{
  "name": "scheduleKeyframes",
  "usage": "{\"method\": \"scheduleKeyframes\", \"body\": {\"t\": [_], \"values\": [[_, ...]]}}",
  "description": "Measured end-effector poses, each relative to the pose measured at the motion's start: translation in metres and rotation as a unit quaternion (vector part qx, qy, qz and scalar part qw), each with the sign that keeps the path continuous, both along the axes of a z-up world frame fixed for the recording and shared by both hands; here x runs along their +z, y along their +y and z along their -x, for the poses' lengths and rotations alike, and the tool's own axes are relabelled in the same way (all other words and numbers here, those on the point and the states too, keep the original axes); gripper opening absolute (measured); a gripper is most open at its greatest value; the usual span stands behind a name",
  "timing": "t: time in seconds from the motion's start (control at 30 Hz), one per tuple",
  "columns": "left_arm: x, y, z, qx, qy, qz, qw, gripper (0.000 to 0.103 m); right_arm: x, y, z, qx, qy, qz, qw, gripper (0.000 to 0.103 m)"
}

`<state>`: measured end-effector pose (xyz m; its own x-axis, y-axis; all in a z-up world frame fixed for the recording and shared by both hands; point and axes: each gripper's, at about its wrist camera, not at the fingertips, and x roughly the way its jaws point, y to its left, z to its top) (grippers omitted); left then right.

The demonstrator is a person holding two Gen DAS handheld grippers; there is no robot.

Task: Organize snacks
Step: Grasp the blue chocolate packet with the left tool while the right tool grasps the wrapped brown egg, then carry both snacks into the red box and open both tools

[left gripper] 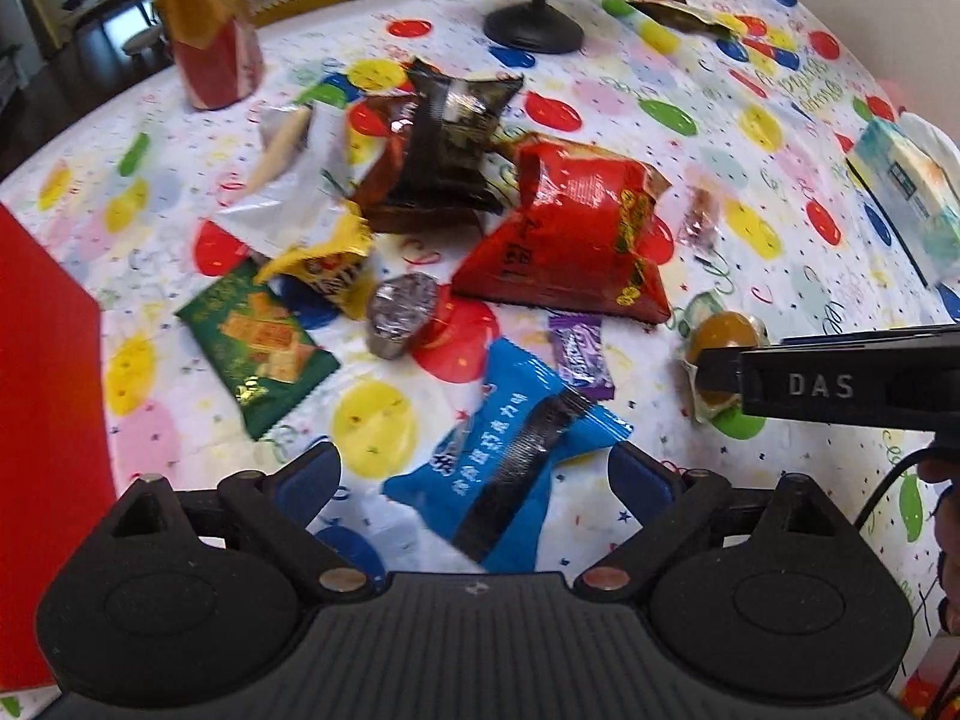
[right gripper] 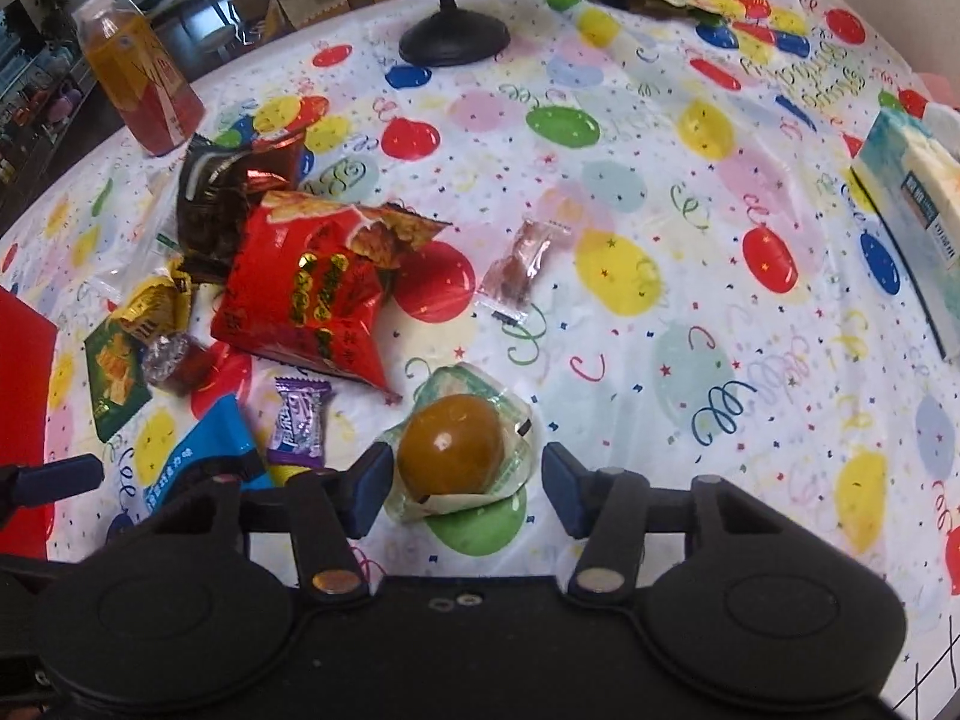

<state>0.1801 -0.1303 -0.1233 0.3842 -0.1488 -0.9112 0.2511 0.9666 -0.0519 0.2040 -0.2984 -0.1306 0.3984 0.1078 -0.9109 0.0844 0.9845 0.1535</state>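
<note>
Snacks lie scattered on a balloon-print tablecloth. Blue wrapped bar: directly ahead of the left gripper, between its fingers, pads clear of it on both sides; long axis slants from near-left to far-right of the tool. Left jaws spread wide, gripping nothing.

Wrapped brown egg in a clear vacuum pouch: between the fingers of the right gripper, just off the left pad, with a gap to the right pad. Jaws partly open; no visible press on the pouch. Round item, no clear long axis.

Purple candy: just left of the right gripper's left finger, long axis running away from the tool. Red chip bag sits farther ahead-left, torn mouth pointing away and right.

Left view only: green cracker packet shown whole, ahead-left of the left gripper, long axis slanting far-left to near-right; a foil-wrapped sweet ahead; a white packet far left. The right gripper enters here as a black finger from the right edge, covering part of the egg.

Right view only: small clear packet of brown pieces seen plainly, ahead of the right gripper; open cloth to its right up to a tissue box.

Both views: globe stand far ahead, drink bottle far left, red box at the left edge.
</note>
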Motion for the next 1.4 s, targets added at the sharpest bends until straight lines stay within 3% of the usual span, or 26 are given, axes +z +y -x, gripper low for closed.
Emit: {"method": "scheduleKeyframes", "body": {"t": [0.07,0.2,0.27,0.47,0.63,0.8,1.4], "values": [[-0.005,0.000,-0.003,-0.001,0.012,0.007,0.9999,0.086,-0.003,0.000,-0.001,0.000,0.002,-0.003,1.000,0.050],[-0.012,-0.002,-0.007,0.000,0.025,0.002,0.9997,0.078,-0.004,0.003,-0.003,0.006,0.000,-0.003,1.000,0.049],[-0.012,-0.001,-0.007,0.001,0.024,0.003,0.9997,0.063,-0.004,0.004,-0.003,0.011,-0.002,-0.003,1.000,0.048],[-0.009,0.007,-0.006,0.020,0.029,0.029,0.9990,0.050,-0.002,0.004,-0.001,0.014,0.002,-0.014,1.000,0.047],[-0.005,0.006,0.001,0.031,0.032,0.024,0.9987,0.041,0.006,0.005,0.010,0.020,-0.001,-0.025,0.999,0.046],[0.003,0.015,0.015,0.061,0.047,0.030,0.9966,0.041,0.020,0.007,0.026,0.036,-0.007,-0.033,0.999,0.046],[0.078,0.062,0.088,0.170,0.001,0.045,0.9845,0.040,0.088,0.034,0.086,0.138,-0.070,-0.066,0.986,0.046]]}}
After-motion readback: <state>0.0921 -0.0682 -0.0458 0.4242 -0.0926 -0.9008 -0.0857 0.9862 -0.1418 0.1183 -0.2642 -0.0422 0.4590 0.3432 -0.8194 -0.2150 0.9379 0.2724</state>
